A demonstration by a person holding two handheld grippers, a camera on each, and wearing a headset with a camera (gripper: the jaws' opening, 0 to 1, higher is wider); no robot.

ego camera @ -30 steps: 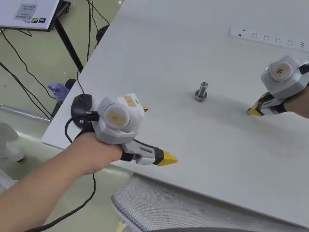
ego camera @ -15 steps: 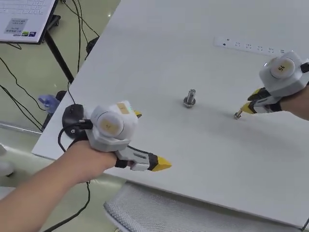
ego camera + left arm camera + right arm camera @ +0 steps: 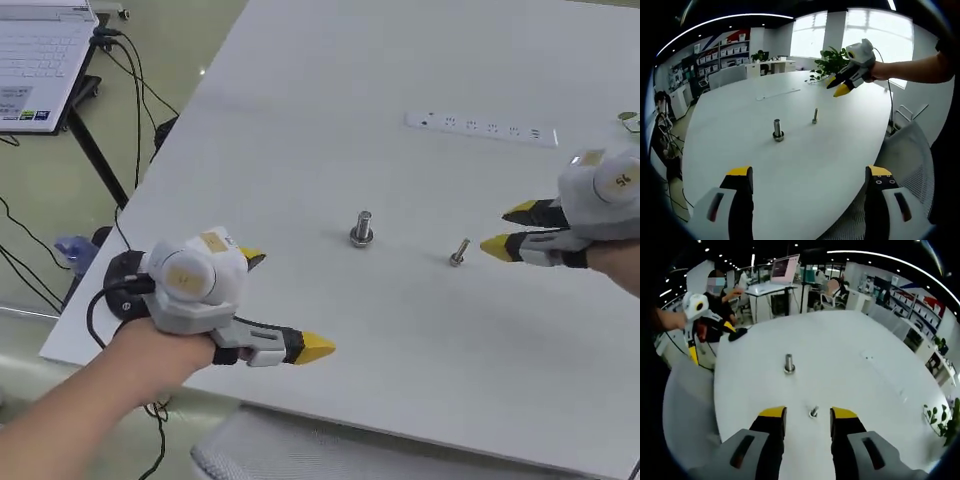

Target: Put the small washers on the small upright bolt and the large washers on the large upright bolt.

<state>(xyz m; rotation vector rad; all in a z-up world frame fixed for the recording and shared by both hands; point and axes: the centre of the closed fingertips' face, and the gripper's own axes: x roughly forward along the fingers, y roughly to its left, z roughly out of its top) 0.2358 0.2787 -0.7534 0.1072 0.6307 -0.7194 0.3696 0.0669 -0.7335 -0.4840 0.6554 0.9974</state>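
Small upright bolt (image 3: 459,251) right of centre in the head view, on the white desk (image 3: 330,120), with large upright bolt (image 3: 361,229) just left of it, near but apart; wider collar at the large one's foot, head or washers, cannot tell which. Right tool (image 3: 508,229) at the right edge, partly open, empty, tips aimed at the small bolt and short of it; in the right gripper view, that bolt just ahead of the gap between the jaws. Left tool (image 3: 283,302) at lower left, spread wide, holding nothing. Judged steel: stiff, smooth, dense for their bulk, not fragile; small bolt probably light and tippy on its narrow foot, so easily knocked over by a careless tip. Washers likely thin, slick and hard to lift off a flat top; best pinched across the rim, edge on, then dropped over the thread from above. Writing: marks on the right tool's pale housing, on the power strip (image 3: 480,127) at upper right and on the laptop (image 3: 35,60) screen at upper left, all too small to read.
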